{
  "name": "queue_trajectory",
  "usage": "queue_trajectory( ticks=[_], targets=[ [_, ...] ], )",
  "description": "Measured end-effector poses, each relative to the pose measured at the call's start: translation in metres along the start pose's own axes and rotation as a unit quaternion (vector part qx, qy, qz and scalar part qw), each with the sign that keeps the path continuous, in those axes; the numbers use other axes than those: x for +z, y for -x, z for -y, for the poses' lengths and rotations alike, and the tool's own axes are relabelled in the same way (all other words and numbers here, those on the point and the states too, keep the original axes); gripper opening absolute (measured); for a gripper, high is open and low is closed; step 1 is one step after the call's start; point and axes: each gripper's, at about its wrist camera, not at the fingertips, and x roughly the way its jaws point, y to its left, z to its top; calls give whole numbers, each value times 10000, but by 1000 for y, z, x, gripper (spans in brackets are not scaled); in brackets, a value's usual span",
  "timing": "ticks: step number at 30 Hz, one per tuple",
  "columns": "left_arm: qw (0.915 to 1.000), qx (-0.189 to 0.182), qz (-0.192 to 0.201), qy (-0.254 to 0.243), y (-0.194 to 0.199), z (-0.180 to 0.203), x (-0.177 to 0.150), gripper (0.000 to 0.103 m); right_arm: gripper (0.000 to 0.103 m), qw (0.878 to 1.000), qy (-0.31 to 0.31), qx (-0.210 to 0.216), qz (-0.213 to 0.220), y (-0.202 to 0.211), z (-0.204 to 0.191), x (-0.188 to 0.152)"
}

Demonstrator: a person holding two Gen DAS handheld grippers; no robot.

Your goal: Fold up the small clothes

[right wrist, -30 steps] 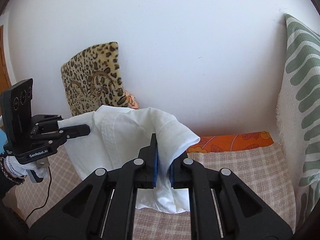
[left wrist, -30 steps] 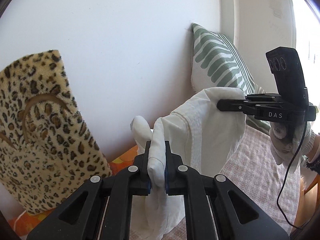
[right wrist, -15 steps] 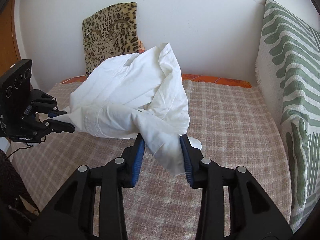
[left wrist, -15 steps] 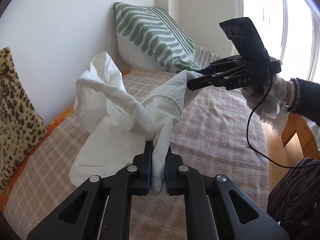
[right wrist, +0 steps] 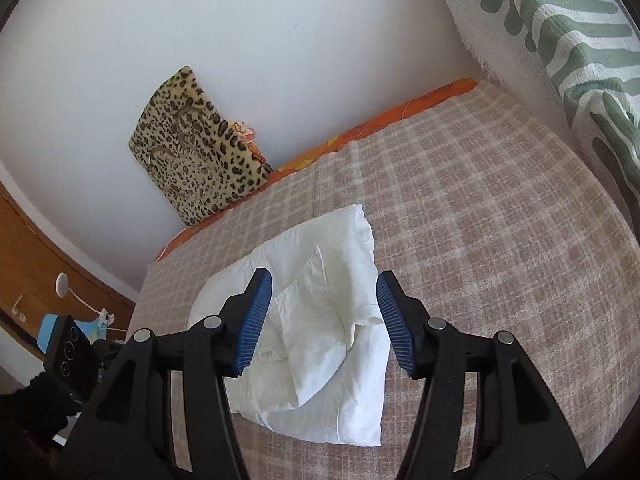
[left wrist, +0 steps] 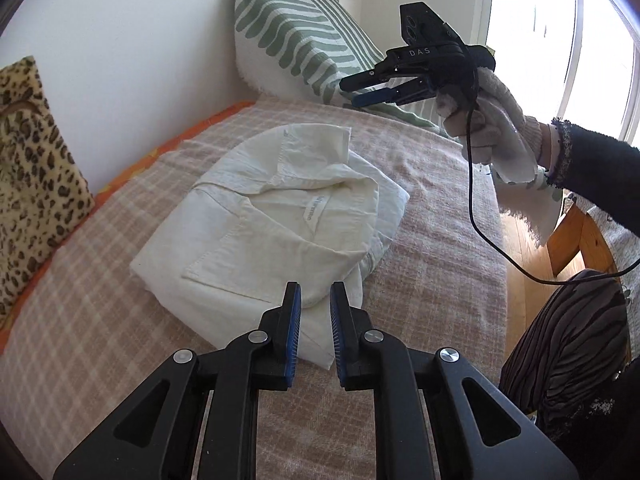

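Looking at the scene, we see the small white cotton shirt [left wrist: 276, 216] lying as a loose folded bundle on the beige checked woven blanket [left wrist: 432, 248] that covers the bed, between the leopard-print plush cushion [left wrist: 32, 184] at one end and the white cushion with green leaf stripes [left wrist: 300, 36] at the other. Our left gripper [left wrist: 316, 320] has its blue pads a little apart at the near edge of the bundle, and we see no cloth pinched between them; its jaws have just been opening. Our right gripper [right wrist: 324, 320] stands clearly wider, its jaws also just opened, and it hangs above the shirt with nothing between the pads; in the left view it is well up from the fabric, held by a gloved hand [left wrist: 492, 120]. We judge that the fold is not tidy yet: the collar part stands up, one flap is turned over and the edges do not meet. The main risk is that a next pinch takes only the top layer, so the layers below slide and the bundle opens again. A second risk is that the left pads, so near the hem, catch it when we draw back and drag the whole shirt over the blanket. The black cable [left wrist: 476, 200] under the right gripper could also brush the upright collar if we come low across it, and push the flap out of place
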Motion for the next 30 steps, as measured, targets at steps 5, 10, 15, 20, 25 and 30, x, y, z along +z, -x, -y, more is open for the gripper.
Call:
queue_trajectory(
  ticks=[5,10,15,20,25,30],
  targets=[
    [9989,159,-80,441,-10,-28,-2,14,58,9972,-503,-470,-292,-30,20,-7],
    [9895,-91,-351,1401,-25,-56,-17,23,54,9959,-550,-517,-506,-52,19,-16],
    [9774,-479,-467,2008,-32,-60,-25,38,14,9944,-182,-825,-643,-57,2,-15],
    [9607,-580,-381,2686,-38,-74,-27,50,12,9931,156,-933,-694,-53,-14,-13],
    [9459,-579,-417,3166,-52,-89,-26,36,58,9905,117,-1208,-650,-53,-14,-6],
    [9381,-749,-417,3356,-54,-99,-28,6,25,9890,236,-1346,-559,-55,-17,2]
  ],
)
